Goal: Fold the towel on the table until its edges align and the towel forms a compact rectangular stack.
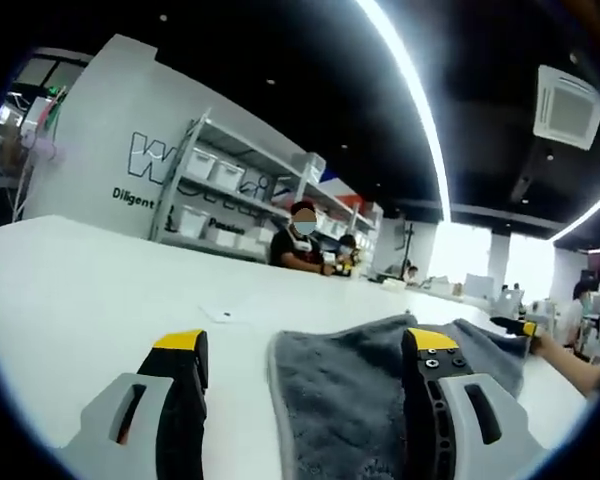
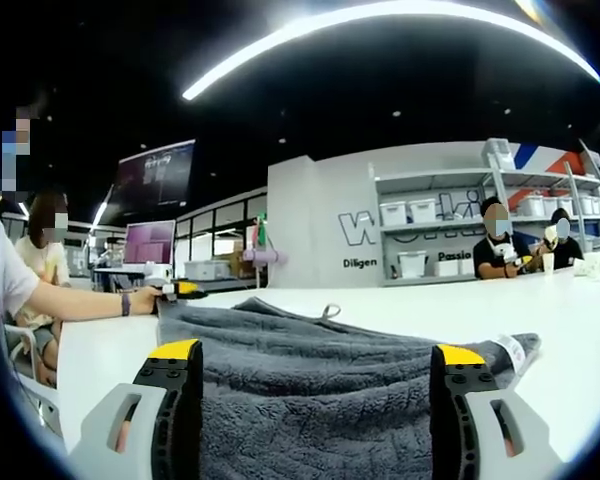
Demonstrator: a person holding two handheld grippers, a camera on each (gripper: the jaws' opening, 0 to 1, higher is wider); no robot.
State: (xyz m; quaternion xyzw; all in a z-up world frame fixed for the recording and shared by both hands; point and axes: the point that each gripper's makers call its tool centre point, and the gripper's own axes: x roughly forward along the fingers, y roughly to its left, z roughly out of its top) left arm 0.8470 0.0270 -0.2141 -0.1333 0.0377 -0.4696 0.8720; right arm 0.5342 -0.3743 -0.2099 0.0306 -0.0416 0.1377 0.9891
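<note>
A grey towel lies rumpled on the white table. My left gripper stands open, its yellow-tipped jaws wide apart, with the towel's left edge on the table between them. My right gripper is open too, low over the towel, which spreads across the span between its jaws. A white label sticks out at the towel's right corner and a small loop at its far edge. The right gripper shows at the towel's far right corner, the left gripper at its far left corner, held by a hand.
The white table runs far back and to both sides. A small white slip lies on it beyond the towel. Several people sit at its far side before shelves with white bins. A person stands at the left edge.
</note>
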